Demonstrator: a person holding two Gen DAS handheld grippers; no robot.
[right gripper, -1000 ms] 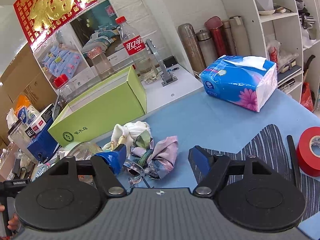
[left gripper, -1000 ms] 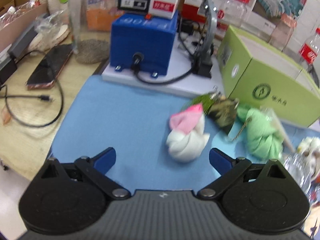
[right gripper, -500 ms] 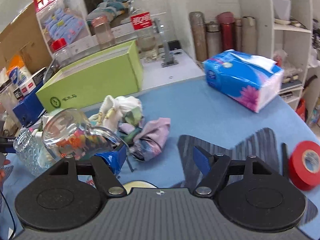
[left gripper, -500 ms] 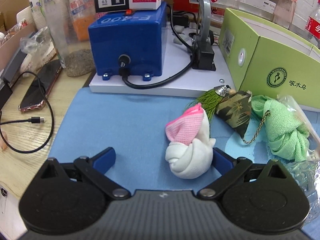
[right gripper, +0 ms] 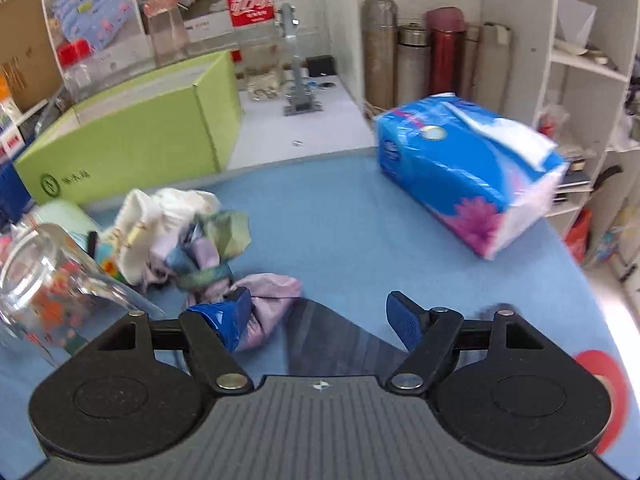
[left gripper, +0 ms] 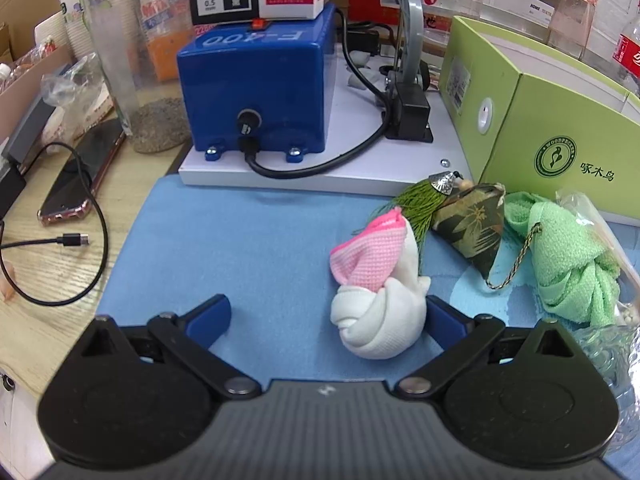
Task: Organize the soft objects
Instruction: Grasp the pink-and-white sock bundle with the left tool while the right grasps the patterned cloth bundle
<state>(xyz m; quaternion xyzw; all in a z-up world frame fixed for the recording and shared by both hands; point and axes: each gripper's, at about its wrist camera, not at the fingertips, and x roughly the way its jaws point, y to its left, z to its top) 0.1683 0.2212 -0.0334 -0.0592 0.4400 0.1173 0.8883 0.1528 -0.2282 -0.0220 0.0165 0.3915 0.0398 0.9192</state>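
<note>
A rolled white and pink sock [left gripper: 376, 292] lies on the blue mat [left gripper: 240, 248], between the open fingers of my left gripper [left gripper: 328, 316], close to the right fingertip [left gripper: 440, 316]. Beside it lie a dark brocade pouch with a green tassel [left gripper: 472, 228] and a knotted green cloth [left gripper: 568, 260]. In the right wrist view my right gripper [right gripper: 316, 316] is open and empty. Its left fingertip [right gripper: 224, 316] is against a lilac cloth [right gripper: 268, 300] at the edge of a pile of crumpled cloths [right gripper: 176, 232].
A green box [left gripper: 560, 128] and a blue machine [left gripper: 256, 80] stand behind the mat. A glass mug [right gripper: 44, 280], a tissue pack [right gripper: 472, 184], a dark striped piece [right gripper: 340, 340] and red tape [right gripper: 604, 388] are near the right gripper. A phone and cable [left gripper: 76, 192] lie left.
My left gripper has moved forward and right, so the sock now sits between its fingers. My right gripper has swung right and lowered toward the mat, its left finger reaching the lilac cloth.
</note>
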